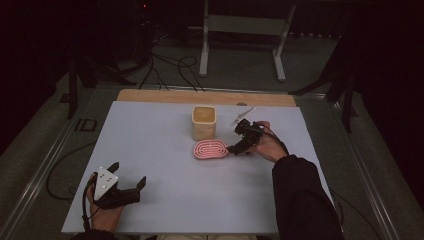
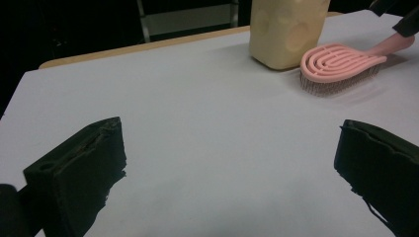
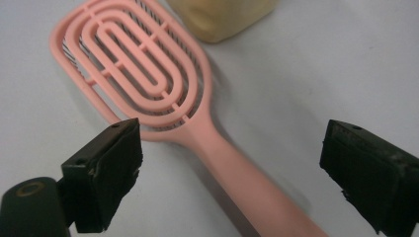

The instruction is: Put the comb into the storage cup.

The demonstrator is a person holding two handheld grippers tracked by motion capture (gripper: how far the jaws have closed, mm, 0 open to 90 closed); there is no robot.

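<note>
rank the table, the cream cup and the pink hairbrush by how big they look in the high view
1. table
2. pink hairbrush and cream cup: they look about alike, so no ranking between them.

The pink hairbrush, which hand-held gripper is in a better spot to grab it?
The right hand-held gripper. Its open jaws already straddle the pink hairbrush handle. The left hand-held gripper sits open at the table's near corner, far from the brush.

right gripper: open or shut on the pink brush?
Open. The right gripper has its jaws spread either side of the pink vented plastic hairbrush handle, touching neither side.
</note>
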